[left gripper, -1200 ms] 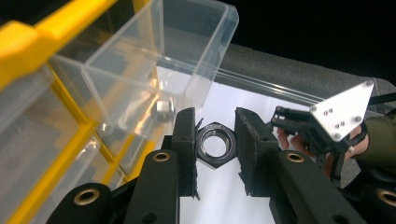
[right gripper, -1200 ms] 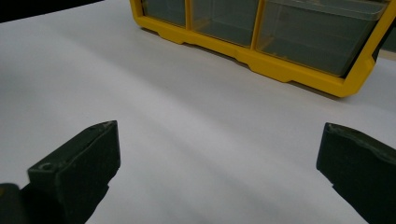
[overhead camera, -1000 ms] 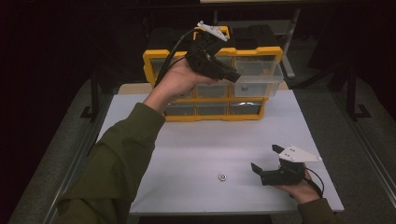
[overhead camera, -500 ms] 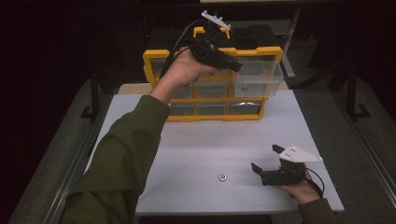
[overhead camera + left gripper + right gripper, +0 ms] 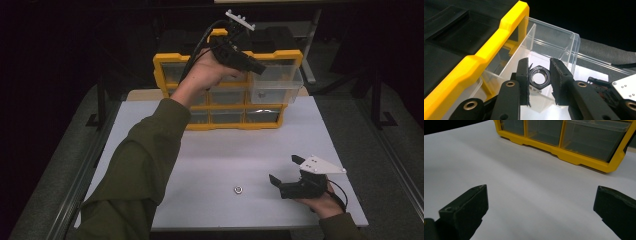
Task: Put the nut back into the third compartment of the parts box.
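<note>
Right hand-held gripper (image 5: 286, 173) rests low on the bench (image 5: 210, 165), jaws wide apart, nothing between them. A second small nut (image 5: 238, 189) lies loose on the bench just beside it, not yet picked up. Farther back, left hand-held gripper (image 5: 539, 75) is clamped on a hex nut (image 5: 538, 77), held above the pulled-out clear drawer (image 5: 276, 82) of the yellow organizer (image 5: 165, 65). My read: carry done, drop pending, then the second nut. Drawer contents hard to make out through glare.
</note>
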